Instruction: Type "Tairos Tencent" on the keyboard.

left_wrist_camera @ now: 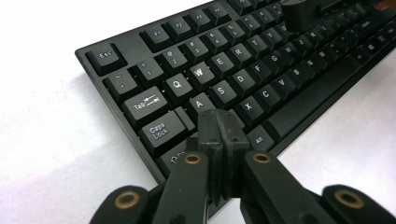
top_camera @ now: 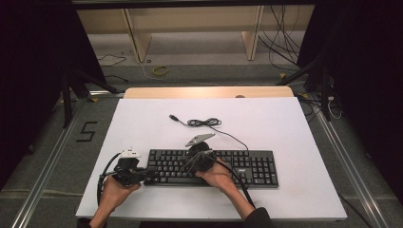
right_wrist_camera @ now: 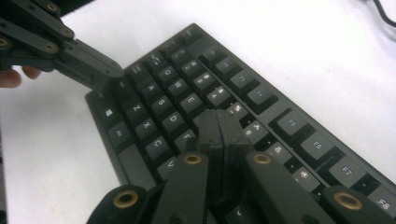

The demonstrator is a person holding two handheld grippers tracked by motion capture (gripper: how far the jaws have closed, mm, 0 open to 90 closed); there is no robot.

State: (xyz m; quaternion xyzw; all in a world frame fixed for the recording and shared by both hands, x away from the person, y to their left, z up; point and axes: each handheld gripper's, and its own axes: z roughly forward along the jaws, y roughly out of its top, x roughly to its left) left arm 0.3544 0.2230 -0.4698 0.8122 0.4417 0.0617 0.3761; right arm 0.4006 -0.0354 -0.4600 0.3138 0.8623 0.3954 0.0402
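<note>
Here the white board (top_camera: 142, 128) covers most of the table, and the black keyboard (top_camera: 247, 166) lies across its near half, its cable (top_camera: 204, 122) coiled just behind it. The left gripper (left_wrist_camera: 219, 128) hangs over the keyboard's left end, jaws clenched together with nothing between them, tips above the Shift and A keys. The right gripper (right_wrist_camera: 222, 128) hovers over the letter rows, jaws likewise pressed together, holding nothing.

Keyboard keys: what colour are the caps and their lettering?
The keyboard has black caps with white lettering, clearest in the left gripper view.
</note>
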